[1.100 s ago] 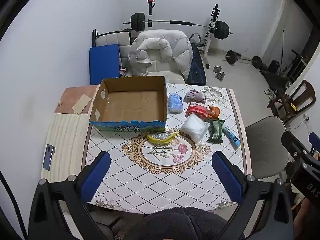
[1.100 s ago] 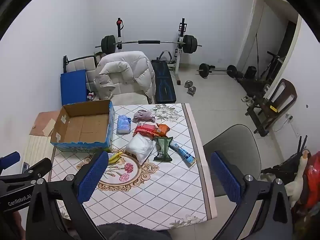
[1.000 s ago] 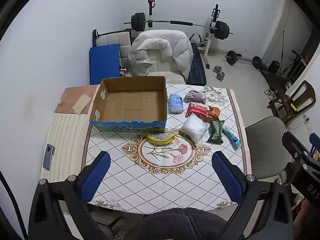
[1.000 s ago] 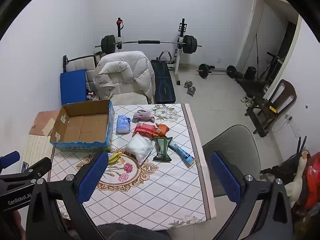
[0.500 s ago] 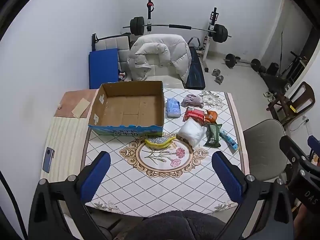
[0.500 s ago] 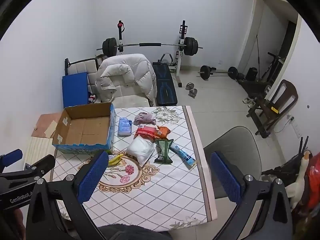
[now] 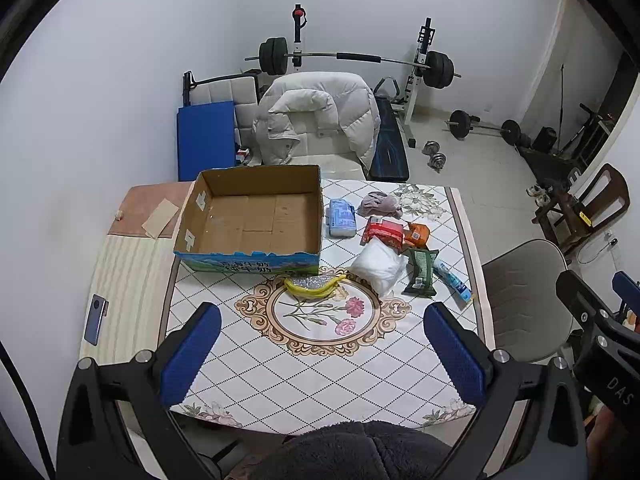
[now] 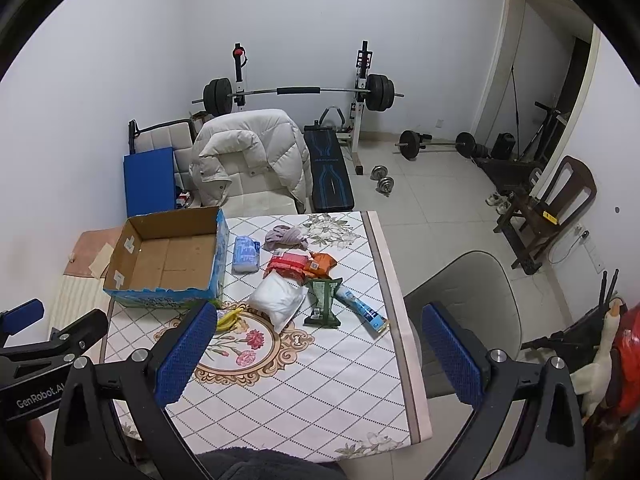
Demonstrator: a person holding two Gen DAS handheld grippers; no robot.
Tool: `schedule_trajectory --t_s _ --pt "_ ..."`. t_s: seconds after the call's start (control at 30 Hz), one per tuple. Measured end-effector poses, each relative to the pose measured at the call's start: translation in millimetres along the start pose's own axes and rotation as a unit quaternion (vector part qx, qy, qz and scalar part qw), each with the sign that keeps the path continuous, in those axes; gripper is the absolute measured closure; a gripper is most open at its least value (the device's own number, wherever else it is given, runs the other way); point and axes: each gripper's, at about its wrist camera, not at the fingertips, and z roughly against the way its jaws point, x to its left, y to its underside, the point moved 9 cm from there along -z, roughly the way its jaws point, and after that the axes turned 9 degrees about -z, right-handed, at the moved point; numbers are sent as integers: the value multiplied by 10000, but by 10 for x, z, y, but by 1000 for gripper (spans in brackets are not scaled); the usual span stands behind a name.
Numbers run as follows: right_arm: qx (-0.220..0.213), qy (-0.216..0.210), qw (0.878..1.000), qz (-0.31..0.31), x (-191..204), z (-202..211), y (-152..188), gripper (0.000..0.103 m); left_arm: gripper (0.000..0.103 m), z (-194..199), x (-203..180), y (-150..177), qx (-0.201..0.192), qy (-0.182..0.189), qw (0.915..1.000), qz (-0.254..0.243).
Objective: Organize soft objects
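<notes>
Nearby, rectangular cardboard box [image 7: 256, 216], crumpled cloth [image 7: 380, 204]

You are in a home room doubling as a gym: barbell rack [image 7: 356, 60], weight bench [image 8: 330, 176], dumbbells [image 8: 382, 176], and a cloth-covered dining table [image 7: 320, 360] with chairs.

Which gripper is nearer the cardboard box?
Left. The left gripper hangs open near the cardboard box; the right gripper, also open, sits off toward the chair.

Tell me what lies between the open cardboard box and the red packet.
A light blue wrapped pack lies between the open cardboard box and the red packet, clearest in the left wrist view.
</notes>
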Motion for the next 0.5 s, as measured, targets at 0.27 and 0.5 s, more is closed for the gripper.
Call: schedule_trajectory --t_s 0.27,0.5 --pt "9 -25 10000 -10 -52 6 0 0 0 18 -28 -34 -22 -14 10000 10" --pt "-31 -23 10000 22 -92 -19 -16 0 0 29 -40 -47 -34 -1 10000 8"
